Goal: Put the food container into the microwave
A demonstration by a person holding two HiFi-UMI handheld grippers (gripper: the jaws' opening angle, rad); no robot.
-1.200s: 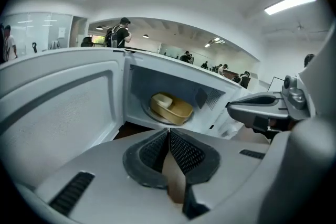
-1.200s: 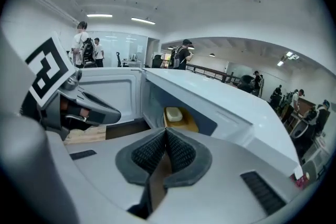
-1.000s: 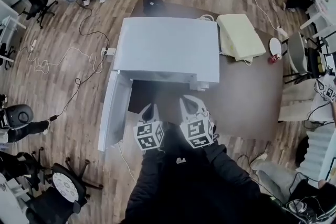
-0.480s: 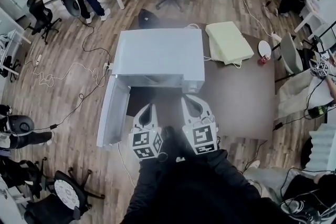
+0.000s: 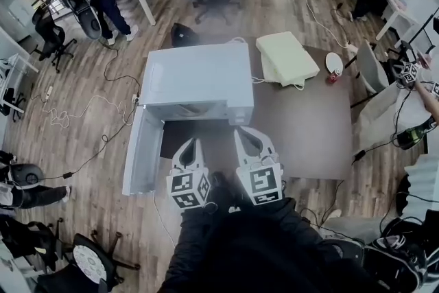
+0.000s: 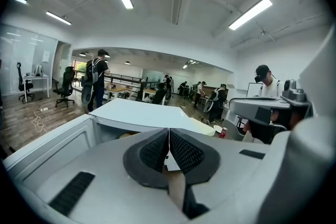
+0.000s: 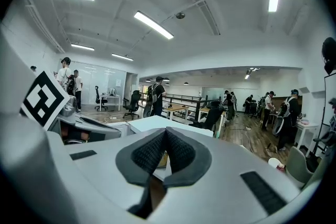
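Note:
A white microwave (image 5: 195,79) stands on the brown table (image 5: 309,127) with its door (image 5: 140,151) swung open to the left. In the left gripper view a tan thing (image 6: 128,135) shows low inside the open cavity; whether it is the food container I cannot tell. My left gripper (image 5: 191,143) and right gripper (image 5: 247,135) hover side by side just in front of the opening, apart from it. Both are shut, the ribbed pads (image 6: 152,152) pressed together with nothing between them. The right gripper (image 7: 165,132) points at the microwave top (image 7: 157,124).
A cream flat box (image 5: 287,58) lies on the table right of the microwave, with a white round disc (image 5: 334,63) and a small red can (image 5: 330,77) beyond it. Office chairs, cables and several people surround the table.
The view has shifted, so the microwave sits a little higher in frame. Both grippers stay shut and have drawn slightly back from the opening.

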